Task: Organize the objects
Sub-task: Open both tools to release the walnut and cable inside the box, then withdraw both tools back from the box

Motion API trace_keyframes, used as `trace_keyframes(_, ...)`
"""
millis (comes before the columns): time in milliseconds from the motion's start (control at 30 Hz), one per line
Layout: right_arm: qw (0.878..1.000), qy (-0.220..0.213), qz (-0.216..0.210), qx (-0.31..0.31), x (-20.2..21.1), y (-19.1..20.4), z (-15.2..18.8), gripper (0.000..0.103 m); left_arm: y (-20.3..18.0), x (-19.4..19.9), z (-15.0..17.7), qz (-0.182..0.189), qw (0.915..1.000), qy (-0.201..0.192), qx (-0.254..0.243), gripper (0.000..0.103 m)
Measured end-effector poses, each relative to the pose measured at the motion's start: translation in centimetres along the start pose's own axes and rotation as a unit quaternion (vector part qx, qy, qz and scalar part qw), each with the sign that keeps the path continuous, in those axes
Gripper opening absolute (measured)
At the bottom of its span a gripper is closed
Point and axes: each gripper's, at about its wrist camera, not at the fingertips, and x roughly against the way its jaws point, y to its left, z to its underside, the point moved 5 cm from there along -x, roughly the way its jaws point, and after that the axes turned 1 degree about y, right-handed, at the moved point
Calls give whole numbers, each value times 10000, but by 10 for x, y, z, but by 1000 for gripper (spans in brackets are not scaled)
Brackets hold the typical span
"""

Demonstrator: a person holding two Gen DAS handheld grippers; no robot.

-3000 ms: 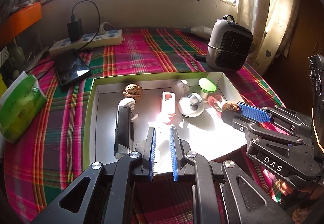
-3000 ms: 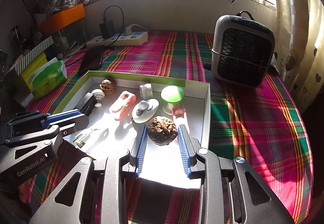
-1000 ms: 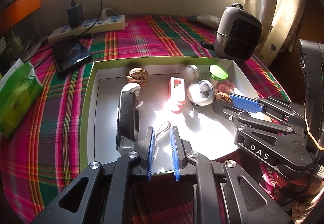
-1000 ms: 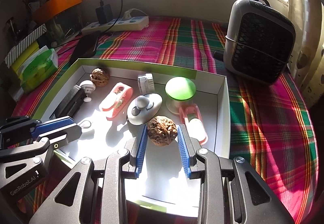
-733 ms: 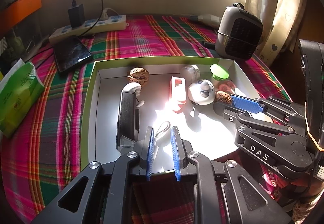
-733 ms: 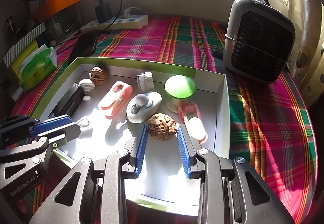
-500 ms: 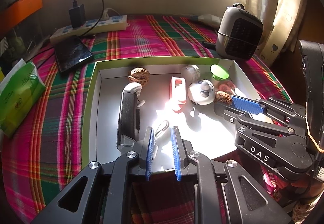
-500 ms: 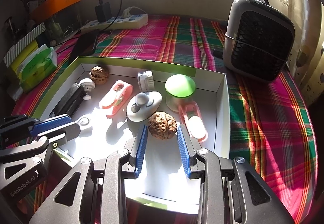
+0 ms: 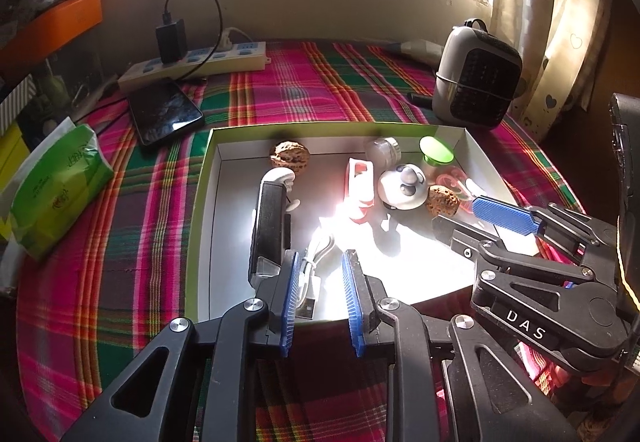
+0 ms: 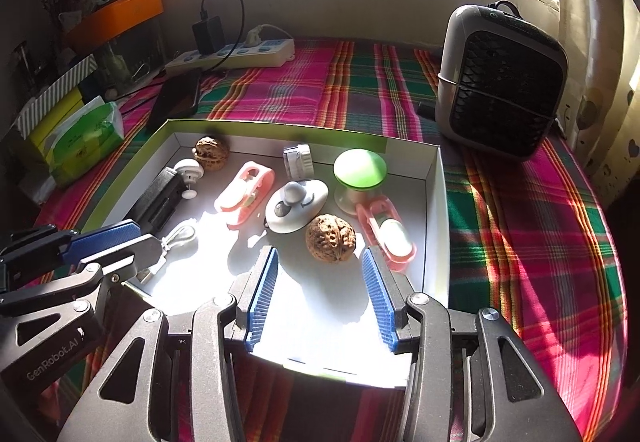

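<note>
The walnut (image 10: 330, 237) sits in the white box (image 10: 434, 202), just past the right gripper (image 10: 320, 296), whose jaws are wide apart. The left gripper (image 9: 320, 300) is open around a white cable (image 9: 316, 262). Most things look put away.

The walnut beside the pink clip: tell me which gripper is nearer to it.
Right. The right gripper sits open just short of the walnut; the left gripper is across the box, around the white cable.

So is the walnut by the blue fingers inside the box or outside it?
Inside. The walnut sits on the white floor of the green-edged box, just ahead of the right gripper, whose fingers stand spread, not touching it.
</note>
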Motion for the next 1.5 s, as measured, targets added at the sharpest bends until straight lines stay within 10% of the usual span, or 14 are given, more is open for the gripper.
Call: trace_keyframes(1500, 9991, -107, 345, -206, 57, 20, 89, 46, -12, 39, 91, -609, 9981, -48, 114, 20)
